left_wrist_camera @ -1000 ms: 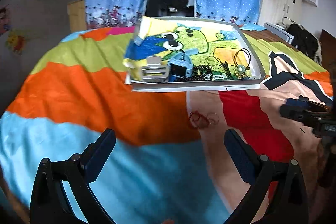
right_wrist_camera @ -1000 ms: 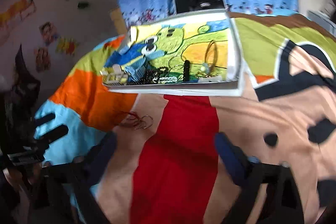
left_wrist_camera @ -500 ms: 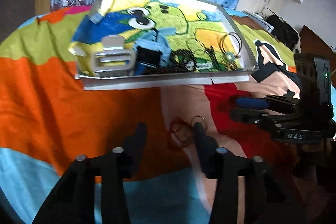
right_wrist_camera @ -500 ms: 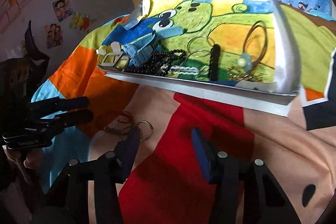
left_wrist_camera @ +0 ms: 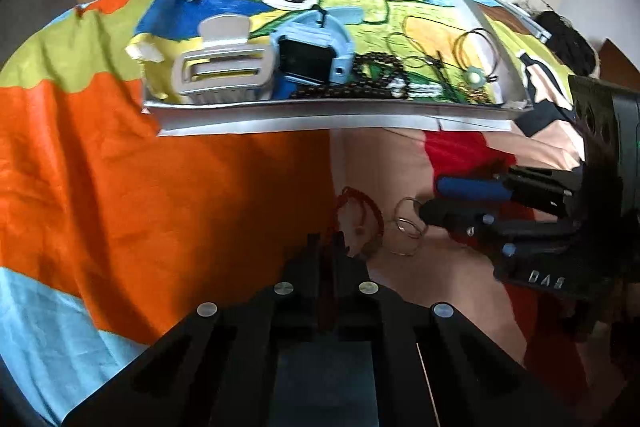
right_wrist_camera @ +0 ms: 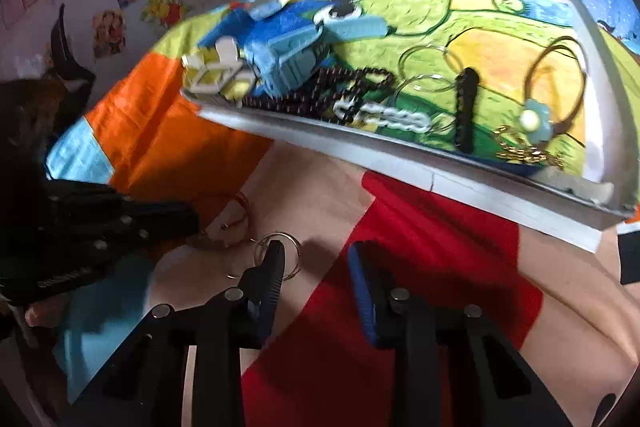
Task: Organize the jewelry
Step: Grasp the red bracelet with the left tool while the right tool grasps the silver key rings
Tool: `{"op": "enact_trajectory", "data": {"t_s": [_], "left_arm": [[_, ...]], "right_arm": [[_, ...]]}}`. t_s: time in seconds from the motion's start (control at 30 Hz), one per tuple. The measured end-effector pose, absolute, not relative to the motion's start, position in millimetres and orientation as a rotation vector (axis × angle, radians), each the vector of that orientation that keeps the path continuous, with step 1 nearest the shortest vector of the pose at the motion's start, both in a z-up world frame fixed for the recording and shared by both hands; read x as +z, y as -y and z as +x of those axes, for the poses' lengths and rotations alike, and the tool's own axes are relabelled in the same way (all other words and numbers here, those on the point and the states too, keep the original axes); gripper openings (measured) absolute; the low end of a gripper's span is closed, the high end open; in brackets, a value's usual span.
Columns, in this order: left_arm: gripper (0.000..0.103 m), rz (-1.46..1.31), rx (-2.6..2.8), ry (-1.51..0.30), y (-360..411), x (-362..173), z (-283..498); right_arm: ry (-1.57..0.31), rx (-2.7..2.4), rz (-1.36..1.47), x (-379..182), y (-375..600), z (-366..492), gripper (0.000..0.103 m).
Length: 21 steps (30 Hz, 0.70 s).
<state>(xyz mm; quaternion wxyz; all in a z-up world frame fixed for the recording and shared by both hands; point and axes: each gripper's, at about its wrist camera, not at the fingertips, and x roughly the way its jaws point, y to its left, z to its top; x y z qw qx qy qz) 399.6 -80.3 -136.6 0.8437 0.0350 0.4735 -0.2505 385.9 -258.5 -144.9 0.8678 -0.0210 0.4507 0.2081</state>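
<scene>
A red cord bracelet [left_wrist_camera: 356,203] lies on the bedspread in front of the tray. My left gripper [left_wrist_camera: 326,247] is shut on its near edge, with red cord showing between the fingers. Just to its right lie linked metal rings [left_wrist_camera: 406,225]. In the right wrist view the rings [right_wrist_camera: 286,247] sit at the tip of the left finger [right_wrist_camera: 272,267]. My right gripper [right_wrist_camera: 316,267] is closing, with only bedspread in the gap between its pads. The left gripper [right_wrist_camera: 188,221] reaches in from the left, by the bracelet [right_wrist_camera: 238,215].
A white tray [left_wrist_camera: 320,115] lined with a cartoon picture stands behind, on the bed. It holds a silver hair claw [left_wrist_camera: 218,71], a blue watch [left_wrist_camera: 312,55], black beads [left_wrist_camera: 360,75], hair ties and a gold chain [right_wrist_camera: 520,151]. Curtains and a wall lie beyond.
Both grippers have come down and forward onto the bedspread. The left jaws went from wide open to shut on the red cord. The right jaws have narrowed beside the rings.
</scene>
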Motion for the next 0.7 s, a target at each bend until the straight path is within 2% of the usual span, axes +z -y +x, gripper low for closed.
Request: {"op": "enact_trajectory", "data": {"t_s": [0.33,0.4,0.47,0.7], "left_arm": [[0.003,0.062,-0.466,-0.990,80,-138,399],[0.003,0.068,-0.464,-0.986,81,-138,399],[0.003,0.072,-0.461,-0.983,82,-138,398],[0.003,0.084,-0.465,-0.975,82,-138,398]], "right_arm": [[-0.975,0.392,-0.133,-159,247,388,0.030],[-0.978,0.396,-0.124,-160,248,389,0.023],[-0.987,0.402,-0.115,-163,247,390,0.009],[-0.958,0.386,-0.147,-162,244,385,0.004]]}}
